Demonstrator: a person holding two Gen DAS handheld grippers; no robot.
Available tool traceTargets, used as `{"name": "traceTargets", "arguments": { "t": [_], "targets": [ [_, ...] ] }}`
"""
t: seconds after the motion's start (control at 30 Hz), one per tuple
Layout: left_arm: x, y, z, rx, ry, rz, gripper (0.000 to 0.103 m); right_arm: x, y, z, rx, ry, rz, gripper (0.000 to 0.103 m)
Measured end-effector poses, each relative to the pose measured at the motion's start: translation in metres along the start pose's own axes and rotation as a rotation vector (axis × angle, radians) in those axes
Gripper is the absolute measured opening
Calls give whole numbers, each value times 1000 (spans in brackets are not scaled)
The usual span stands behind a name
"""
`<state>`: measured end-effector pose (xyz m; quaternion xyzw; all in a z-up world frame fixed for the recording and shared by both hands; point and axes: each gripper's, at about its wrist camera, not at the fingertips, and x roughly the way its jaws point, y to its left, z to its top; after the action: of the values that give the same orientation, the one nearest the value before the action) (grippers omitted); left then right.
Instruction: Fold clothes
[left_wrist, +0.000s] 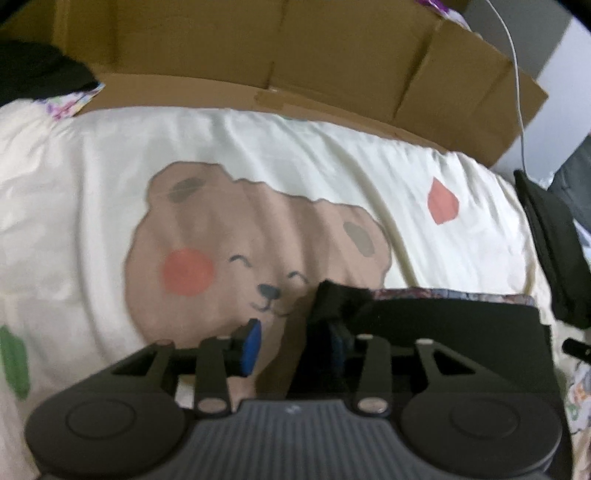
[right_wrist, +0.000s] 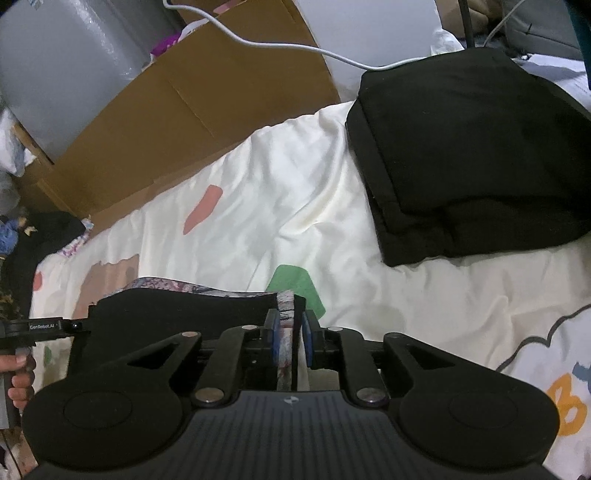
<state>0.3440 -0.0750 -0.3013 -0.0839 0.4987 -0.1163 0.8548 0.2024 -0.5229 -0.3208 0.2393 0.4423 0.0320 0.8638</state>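
Bear quilt, cardboard box, blk garment

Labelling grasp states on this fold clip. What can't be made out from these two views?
- Left wrist view: the whole frame is blurred; the left gripper hides most of the dark garment.
- Right wrist view: the right gripper covers the garment's near part, so pad contact with its patterned hem is unclear.
- Right wrist view: the black folded stack runs off the right edge.

A cream bear-print quilt lies beside a flattened cardboard box — a white cable trails across.
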Motion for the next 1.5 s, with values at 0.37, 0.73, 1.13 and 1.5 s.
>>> {"name": "traceTargets", "arguments": {
  "t": [0.37,0.73,1.13,1.5],
  "targets": [
    [-61,49,-37,-81,14,5,42,-28,4,-21,22,14,72,33],
    [-106,46,-83,-79,8,-15,42,-62,-1,-51,71,27,100,40],
    [-120,18,-134,-39,67,-15,42,-87,-4,-103,174,76,163,42],
    [-104,14,-162,-86,98,-8,42,-75,1,-126,83,134,100,42]
  ]
}}
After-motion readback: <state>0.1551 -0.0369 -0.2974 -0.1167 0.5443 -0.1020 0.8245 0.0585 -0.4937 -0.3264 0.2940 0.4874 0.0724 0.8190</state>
